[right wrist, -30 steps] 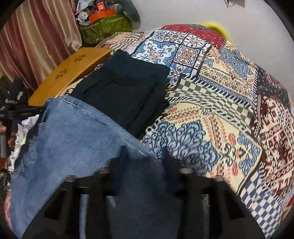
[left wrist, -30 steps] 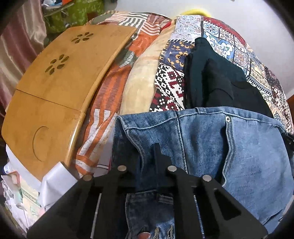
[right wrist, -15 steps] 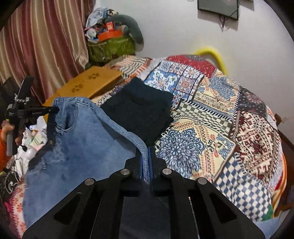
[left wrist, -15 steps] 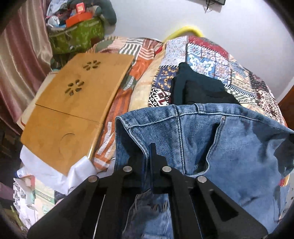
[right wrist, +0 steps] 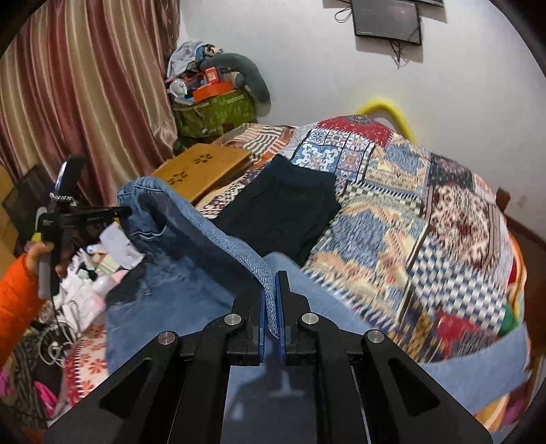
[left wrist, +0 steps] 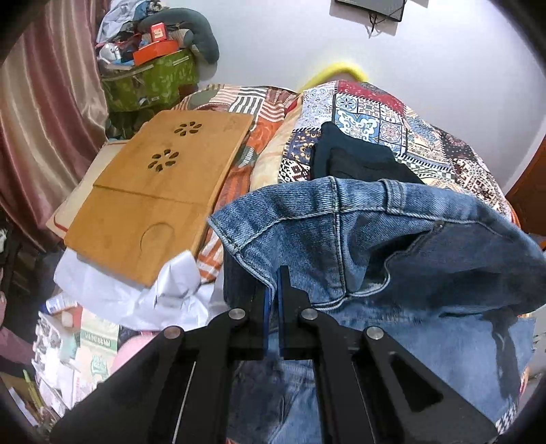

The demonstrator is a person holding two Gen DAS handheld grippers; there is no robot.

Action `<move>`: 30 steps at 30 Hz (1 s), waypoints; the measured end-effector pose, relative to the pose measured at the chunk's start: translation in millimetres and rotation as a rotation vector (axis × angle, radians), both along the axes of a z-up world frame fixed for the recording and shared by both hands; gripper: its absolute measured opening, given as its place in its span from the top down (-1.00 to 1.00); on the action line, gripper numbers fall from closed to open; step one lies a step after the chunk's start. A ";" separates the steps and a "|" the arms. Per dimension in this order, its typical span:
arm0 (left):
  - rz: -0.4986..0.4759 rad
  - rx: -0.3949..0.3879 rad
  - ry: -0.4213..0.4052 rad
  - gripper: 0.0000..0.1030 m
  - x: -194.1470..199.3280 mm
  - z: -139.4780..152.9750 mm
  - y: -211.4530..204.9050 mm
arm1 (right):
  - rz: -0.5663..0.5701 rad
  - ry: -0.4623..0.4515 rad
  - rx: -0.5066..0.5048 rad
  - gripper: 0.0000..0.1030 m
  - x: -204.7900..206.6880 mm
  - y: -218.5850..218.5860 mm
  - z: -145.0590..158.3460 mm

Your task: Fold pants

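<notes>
Left claw [left wrist: 272,278] clenched on the waistband edge of the faded blue denim jeans [left wrist: 392,239], blue pads pinching a fold of cloth near the garment's left corner. Right claw [right wrist: 272,283] likewise clamped on the jeans [right wrist: 177,273], a strip of waistband caught upright between its blue pads. Jeans held up off the bed between the two claws, waistband stretched across from one to the other, the rest of the cloth hanging down below and sagging in the middle. Seen from the right wrist, left claw [right wrist: 119,212] at the far left end of the waistband, gripped by a hand [right wrist: 37,254] in an orange sleeve [right wrist: 15,300]. Beyond the jeans, a folded dark navy garment [right wrist: 283,211] lying flat on the multicoloured patchwork bedspread [right wrist: 426,218], well apart from the lifted denim. To the left of that, a light brown bamboo lap tray with flower-shaped cut-outs [left wrist: 160,201] resting on the striped orange bedding [left wrist: 262,112]. Crumpled white paper or plastic [left wrist: 136,290] just below the tray's near edge. Farther back, a green patterned bag piled with boxes and clothes [left wrist: 153,75] against the pinkish-brown curtain [left wrist: 44,112]. On the far white wall, a dark flat screen [right wrist: 387,18] with cables dangling. Right-hand part of the bedspread blurred in the right wrist view.
</notes>
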State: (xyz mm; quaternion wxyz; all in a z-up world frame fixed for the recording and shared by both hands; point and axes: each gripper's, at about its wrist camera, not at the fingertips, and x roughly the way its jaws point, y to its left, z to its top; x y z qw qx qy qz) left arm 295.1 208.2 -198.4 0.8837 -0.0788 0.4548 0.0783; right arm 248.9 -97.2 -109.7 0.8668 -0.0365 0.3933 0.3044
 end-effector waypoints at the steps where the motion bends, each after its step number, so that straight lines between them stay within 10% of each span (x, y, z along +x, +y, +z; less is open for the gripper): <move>1: 0.005 -0.004 -0.003 0.94 -8.1 0.0 1.4 | -0.003 0.005 0.013 0.90 -8.2 -0.6 -2.4; 21: 0.053 -0.085 0.183 0.89 -105.6 -90.1 14.4 | 0.010 0.144 0.062 0.90 -99.5 3.6 -68.3; 30: -0.010 0.069 0.152 0.69 -141.7 -53.6 -6.3 | 0.015 0.220 0.083 0.68 -99.8 -9.7 -72.6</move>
